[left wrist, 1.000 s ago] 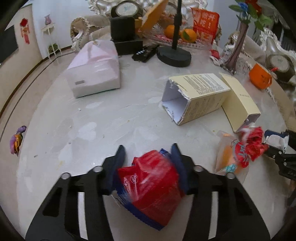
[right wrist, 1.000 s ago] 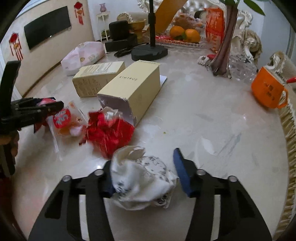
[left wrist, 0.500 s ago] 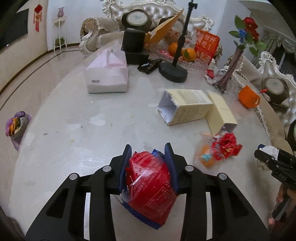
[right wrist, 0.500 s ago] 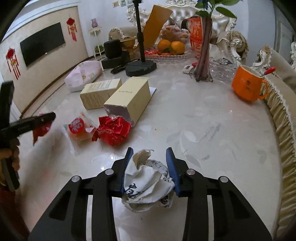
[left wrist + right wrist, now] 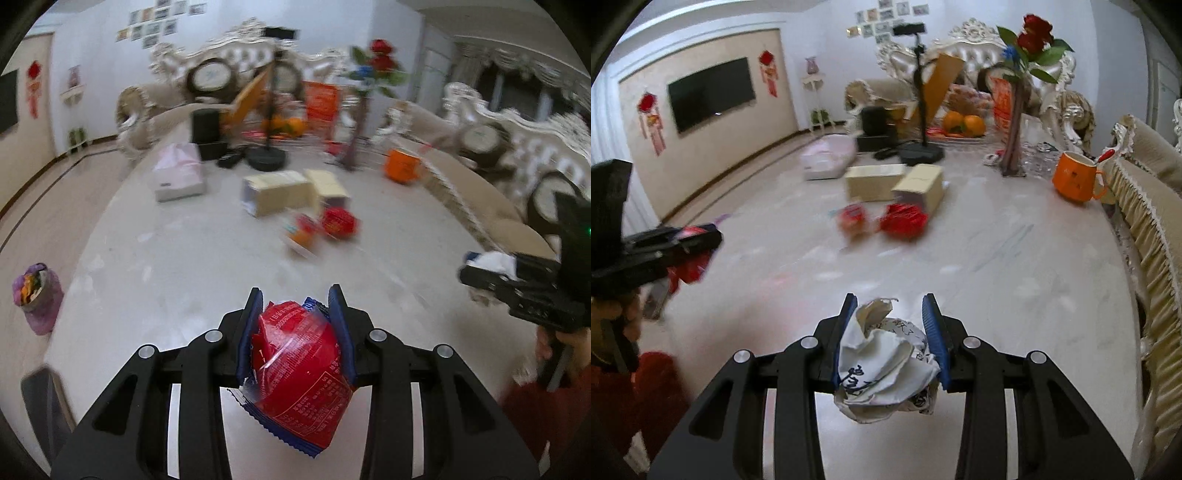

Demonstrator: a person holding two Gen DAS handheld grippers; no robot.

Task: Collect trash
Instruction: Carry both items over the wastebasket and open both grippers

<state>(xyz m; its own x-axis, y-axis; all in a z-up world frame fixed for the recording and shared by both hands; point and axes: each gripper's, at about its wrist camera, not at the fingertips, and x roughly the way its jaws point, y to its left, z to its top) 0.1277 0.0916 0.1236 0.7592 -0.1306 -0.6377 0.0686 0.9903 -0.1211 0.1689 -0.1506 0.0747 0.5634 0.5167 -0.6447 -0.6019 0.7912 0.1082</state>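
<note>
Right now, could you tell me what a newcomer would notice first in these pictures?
Probably the red snack wrapper clamped in the left gripper and the crumpled white paper clamped in the right gripper, both low and central. Behind them, two cardboard boxes lie mid-table beside red wrappers.

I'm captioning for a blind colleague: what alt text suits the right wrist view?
The right gripper is shut on a crumpled white paper wad above a marble table. Beyond lie two cardboard boxes, red wrappers and an orange mug.

near table point(image 5: 1015, 266) bare, boxes point(image 5: 879, 182) beyond
</note>
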